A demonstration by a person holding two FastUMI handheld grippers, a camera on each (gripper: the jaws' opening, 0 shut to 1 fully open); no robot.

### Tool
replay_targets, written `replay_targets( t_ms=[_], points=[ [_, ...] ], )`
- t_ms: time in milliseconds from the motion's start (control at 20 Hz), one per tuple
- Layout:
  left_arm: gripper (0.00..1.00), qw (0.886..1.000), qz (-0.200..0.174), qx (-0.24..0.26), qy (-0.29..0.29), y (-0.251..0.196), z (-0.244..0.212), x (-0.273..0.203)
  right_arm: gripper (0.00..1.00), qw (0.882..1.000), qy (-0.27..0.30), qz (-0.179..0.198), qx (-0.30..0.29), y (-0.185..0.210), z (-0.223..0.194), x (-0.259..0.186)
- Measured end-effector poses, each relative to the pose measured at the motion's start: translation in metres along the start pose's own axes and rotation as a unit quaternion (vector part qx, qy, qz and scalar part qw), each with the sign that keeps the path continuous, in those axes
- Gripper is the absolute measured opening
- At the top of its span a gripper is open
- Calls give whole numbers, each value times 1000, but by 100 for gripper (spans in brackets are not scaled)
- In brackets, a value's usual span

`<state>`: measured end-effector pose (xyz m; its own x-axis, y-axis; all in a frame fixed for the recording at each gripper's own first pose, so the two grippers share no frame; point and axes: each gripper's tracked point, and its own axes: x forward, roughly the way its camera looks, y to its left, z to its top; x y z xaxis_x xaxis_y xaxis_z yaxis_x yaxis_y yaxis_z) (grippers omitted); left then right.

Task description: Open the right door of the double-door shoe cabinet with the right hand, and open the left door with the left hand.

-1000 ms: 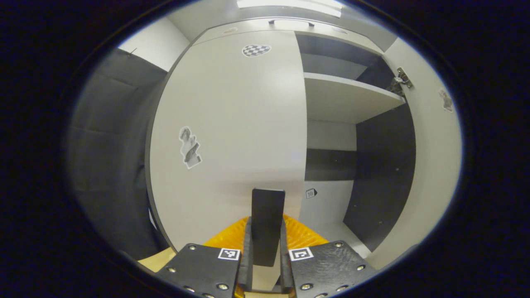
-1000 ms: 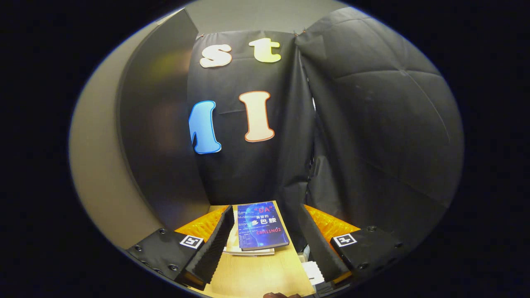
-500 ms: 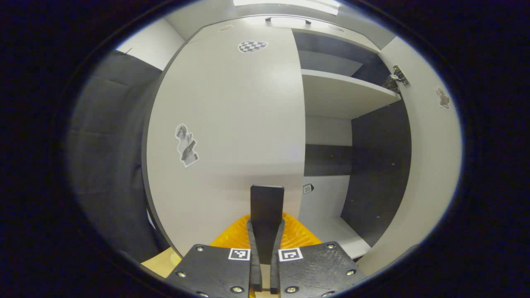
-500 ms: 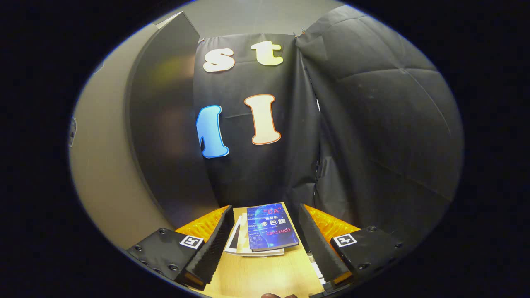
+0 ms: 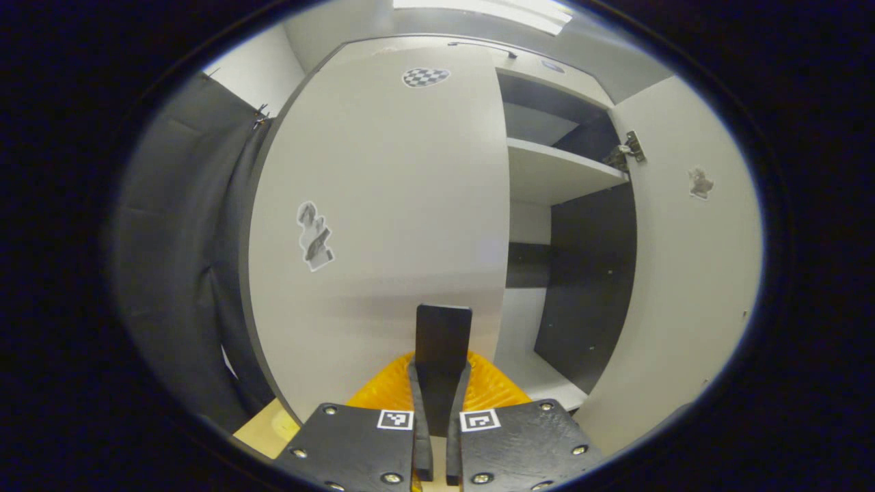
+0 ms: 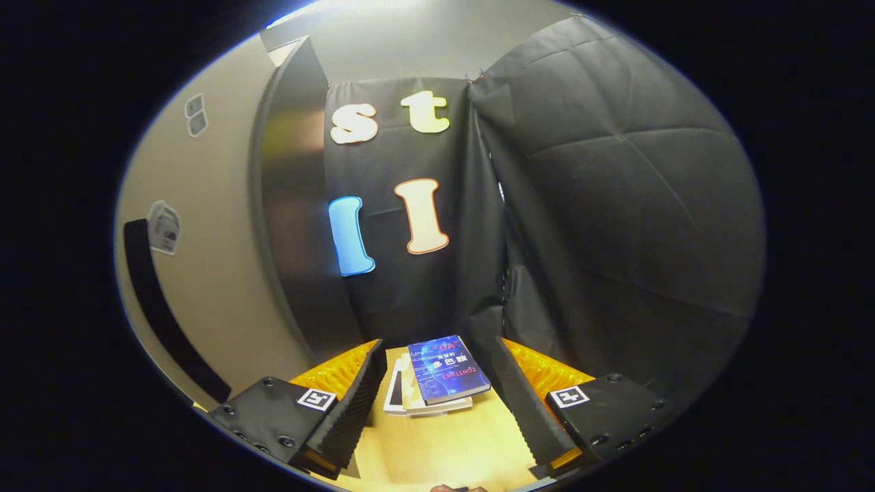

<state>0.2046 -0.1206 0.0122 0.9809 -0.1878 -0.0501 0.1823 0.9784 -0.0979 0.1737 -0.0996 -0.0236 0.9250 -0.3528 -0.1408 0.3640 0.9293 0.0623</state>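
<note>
Grey left door point(image 5: 383, 225) handle point(image 5: 443, 342) clamped by left gripper point(image 5: 437, 403) fingers, pull outward next; right door point(image 5: 683, 273) open, right gripper point(image 6: 437, 403) fingers apart.

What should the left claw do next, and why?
Probably pull back gently so the left door swings open. The left claw looks shut on that door's black handle, the left door is closed, and the right door already stands open.

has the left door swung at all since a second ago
Cannot tell. In the left gripper view the left door looks as closed as before against the shelf; the left gripper is shut on its handle, and the camera itself shifted.
</note>
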Motion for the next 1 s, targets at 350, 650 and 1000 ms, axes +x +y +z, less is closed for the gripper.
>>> replay_targets(
  t_ms=[350,650,1000],
  points=[
    [10,999,-44,-1,11,15,-1,-26,92,999,-24,-35,9,16,-5,-86],
    [10,998,-56,-5,9,37,-5,-51,92,999,-33,-39,2,40,-20,-133],
    [10,999,-51,-10,0,75,-4,-91,92,999,-38,-19,3,75,-24,-158]
  ],
)
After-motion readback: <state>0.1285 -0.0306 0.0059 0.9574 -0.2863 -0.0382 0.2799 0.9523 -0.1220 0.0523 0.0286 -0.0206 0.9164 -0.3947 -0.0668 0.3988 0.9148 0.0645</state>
